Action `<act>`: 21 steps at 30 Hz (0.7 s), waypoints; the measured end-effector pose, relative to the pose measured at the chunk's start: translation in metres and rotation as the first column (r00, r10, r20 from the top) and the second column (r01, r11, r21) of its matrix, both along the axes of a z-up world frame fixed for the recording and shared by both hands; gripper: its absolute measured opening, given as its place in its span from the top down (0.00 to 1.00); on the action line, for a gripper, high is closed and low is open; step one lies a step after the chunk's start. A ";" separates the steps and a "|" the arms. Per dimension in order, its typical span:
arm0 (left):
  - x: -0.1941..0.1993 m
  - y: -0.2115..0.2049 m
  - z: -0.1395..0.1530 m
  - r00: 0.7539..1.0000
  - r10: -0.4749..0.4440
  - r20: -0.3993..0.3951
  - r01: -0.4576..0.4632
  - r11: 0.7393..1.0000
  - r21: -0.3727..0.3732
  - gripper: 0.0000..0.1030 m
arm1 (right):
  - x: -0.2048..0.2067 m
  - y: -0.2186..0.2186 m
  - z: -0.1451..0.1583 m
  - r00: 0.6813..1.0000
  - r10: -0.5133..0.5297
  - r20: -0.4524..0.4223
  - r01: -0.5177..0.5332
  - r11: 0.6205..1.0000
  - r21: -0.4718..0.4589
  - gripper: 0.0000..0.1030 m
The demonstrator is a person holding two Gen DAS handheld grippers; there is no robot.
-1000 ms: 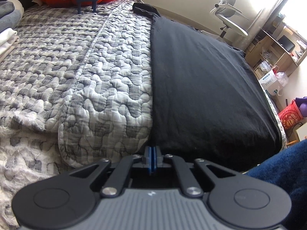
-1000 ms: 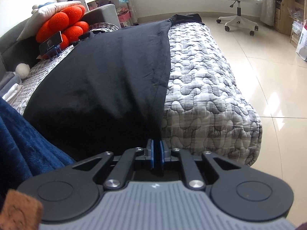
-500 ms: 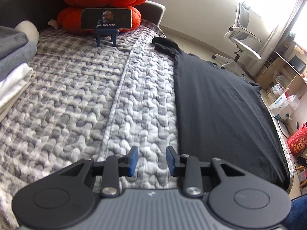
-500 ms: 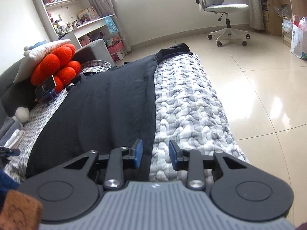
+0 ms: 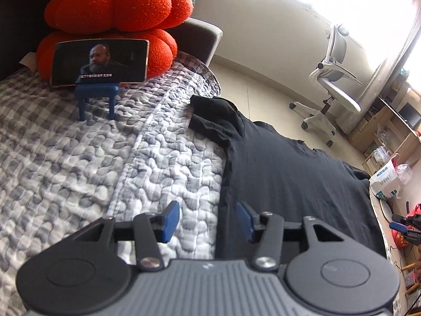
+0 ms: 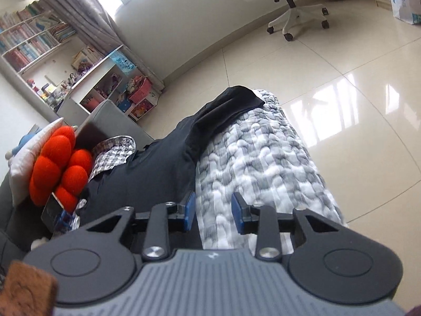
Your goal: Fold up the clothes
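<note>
Both jaws stood apart with nothing between them; those of my left gripper (image 5: 208,220) were opening. My right gripper (image 6: 213,214) hung over the black shirt's (image 6: 163,168) right edge. On the grey quilt (image 5: 158,173) the black shirt (image 5: 289,184) lay flat, its left edge under my left gripper's right jaw.

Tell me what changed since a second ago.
Both grippers let go of the black shirt's near edge and moved up along the bed toward its sleeves. The left gripper is opening, nothing between its fingers; the right gripper is open and empty. The shirt lies flat on the quilt; the phone stays put.
</note>
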State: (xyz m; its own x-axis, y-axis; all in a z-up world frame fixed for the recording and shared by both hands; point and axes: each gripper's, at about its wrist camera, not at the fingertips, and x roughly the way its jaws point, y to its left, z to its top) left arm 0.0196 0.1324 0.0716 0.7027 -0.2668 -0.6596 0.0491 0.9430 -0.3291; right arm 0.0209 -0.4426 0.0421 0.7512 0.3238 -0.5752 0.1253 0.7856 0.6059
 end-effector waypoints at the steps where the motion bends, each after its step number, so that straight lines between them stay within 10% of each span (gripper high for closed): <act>1: 0.010 -0.003 -0.002 1.000 -0.002 -0.001 0.002 1.000 0.000 0.52 | 0.016 -0.003 -0.004 1.000 -0.009 -0.011 0.009 1.000 0.021 0.67; 10: 0.085 -0.011 -0.011 0.998 0.060 0.022 -0.059 0.998 -0.011 0.50 | 0.086 -0.008 -0.029 0.989 -0.145 -0.025 0.147 0.984 0.100 0.68; 15: 0.108 -0.011 -0.019 0.996 0.090 0.024 -0.090 0.996 -0.003 0.50 | 0.095 0.007 -0.021 0.992 -0.122 -0.018 0.122 0.992 -0.021 0.97; 21: 0.116 -0.008 -0.028 0.993 0.113 0.034 -0.114 0.993 0.041 0.52 | 0.092 0.006 0.016 0.989 -0.133 0.061 0.144 0.958 -0.246 0.98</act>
